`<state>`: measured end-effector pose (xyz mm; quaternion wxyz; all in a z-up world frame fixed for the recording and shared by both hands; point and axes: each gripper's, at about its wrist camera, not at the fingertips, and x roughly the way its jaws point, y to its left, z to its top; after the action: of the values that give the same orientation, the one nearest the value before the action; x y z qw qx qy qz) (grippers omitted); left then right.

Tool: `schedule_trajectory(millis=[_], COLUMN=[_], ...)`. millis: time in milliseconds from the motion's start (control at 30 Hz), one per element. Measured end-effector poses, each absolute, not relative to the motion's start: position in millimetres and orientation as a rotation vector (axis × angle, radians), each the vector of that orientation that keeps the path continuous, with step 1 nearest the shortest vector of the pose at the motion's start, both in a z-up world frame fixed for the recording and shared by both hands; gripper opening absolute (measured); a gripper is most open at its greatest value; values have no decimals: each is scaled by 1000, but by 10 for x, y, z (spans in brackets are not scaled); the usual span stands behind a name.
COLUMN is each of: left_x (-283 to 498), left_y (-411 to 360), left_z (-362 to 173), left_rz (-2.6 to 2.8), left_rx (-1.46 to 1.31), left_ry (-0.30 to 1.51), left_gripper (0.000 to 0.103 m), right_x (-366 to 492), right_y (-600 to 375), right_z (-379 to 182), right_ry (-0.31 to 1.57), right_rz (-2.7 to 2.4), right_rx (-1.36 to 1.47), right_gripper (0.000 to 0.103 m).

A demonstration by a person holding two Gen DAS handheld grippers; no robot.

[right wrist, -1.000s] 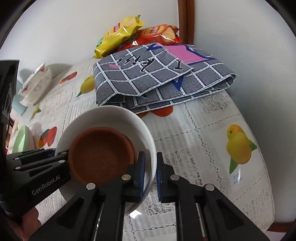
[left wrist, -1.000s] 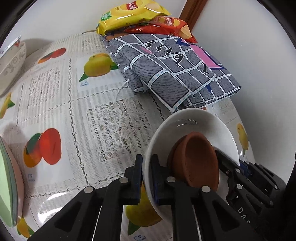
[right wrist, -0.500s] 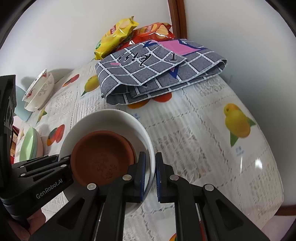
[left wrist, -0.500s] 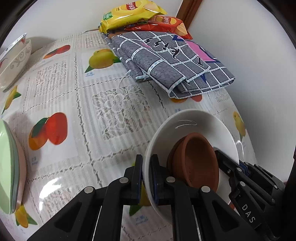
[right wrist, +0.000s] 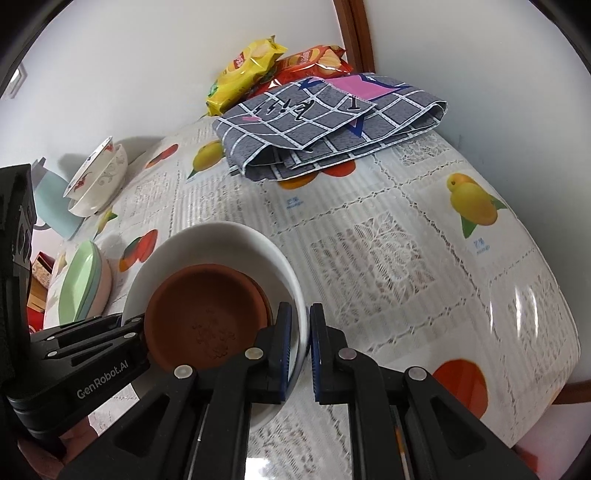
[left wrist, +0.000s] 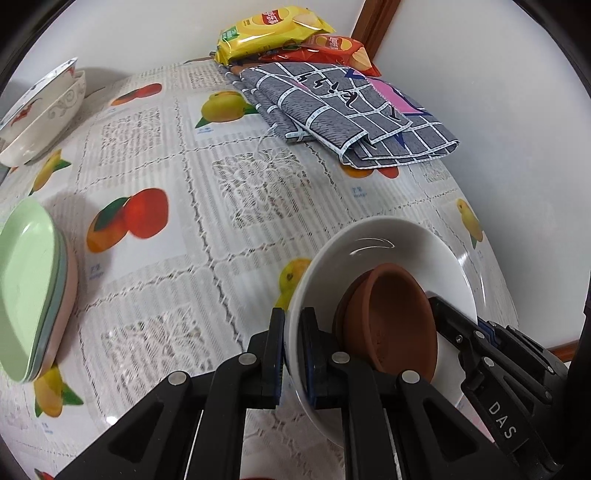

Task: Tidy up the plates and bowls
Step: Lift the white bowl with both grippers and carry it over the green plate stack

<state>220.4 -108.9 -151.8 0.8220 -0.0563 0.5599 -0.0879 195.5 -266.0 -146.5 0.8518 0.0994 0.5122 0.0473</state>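
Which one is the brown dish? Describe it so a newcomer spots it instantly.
Start at the fruit-print tablecloth. Near its front edge both grippers pinch opposite rims of a white bowl, left gripper and right gripper. The brown dish lies inside that bowl: matte terracotta, the only unglazed piece, unlike the pastel plates and patterned bowls further left.

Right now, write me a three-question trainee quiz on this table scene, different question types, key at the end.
1. True or false: both grippers clamp the rim of the white bowl.
2. Multiple choice: what sits inside it? A) a green plate B) a brown clay dish C) a snack bag
3. Fill in: the yellow snack bag lies at the far edge, behind the folded checked ____.

Key
1. True: left gripper and right gripper pinch opposite sides of the rim.
2. B
3. cloth
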Motion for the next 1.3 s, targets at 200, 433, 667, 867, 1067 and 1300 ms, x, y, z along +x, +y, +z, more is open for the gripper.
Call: schedule_trajectory(millis=[200,433,667,867,1067,1300], left_x=[2110,2082,2121,2187,2244,2292], left_y=[-982,-828,-666,-513,-323,-81], left_z=[-1466,-1382,-1290,-1207,-1099,-979], left_rz=[-173,-163,-161,-167,-152,-130], left_rx=[-126,-141,-157,-165,-165,-176], left_ry=[1182,1169,1161,1150,1128,1108], left_gripper=[9,9,9,10,9,9], right_x=[1862,1829,1865,1936,2050,2149], right_y=[-2555,-2416,-2259,-2113,-1946,-1698], right_z=[-1429,-1346,-1252,-1145,-1035,-924], right_ry=[1074,1063,1054,1040,1030,1010], right_rz=[113,126,133,139,159,188], right_rx=[211,201,191,183,173,160], right_gripper=[9,10,9,9,9,9])
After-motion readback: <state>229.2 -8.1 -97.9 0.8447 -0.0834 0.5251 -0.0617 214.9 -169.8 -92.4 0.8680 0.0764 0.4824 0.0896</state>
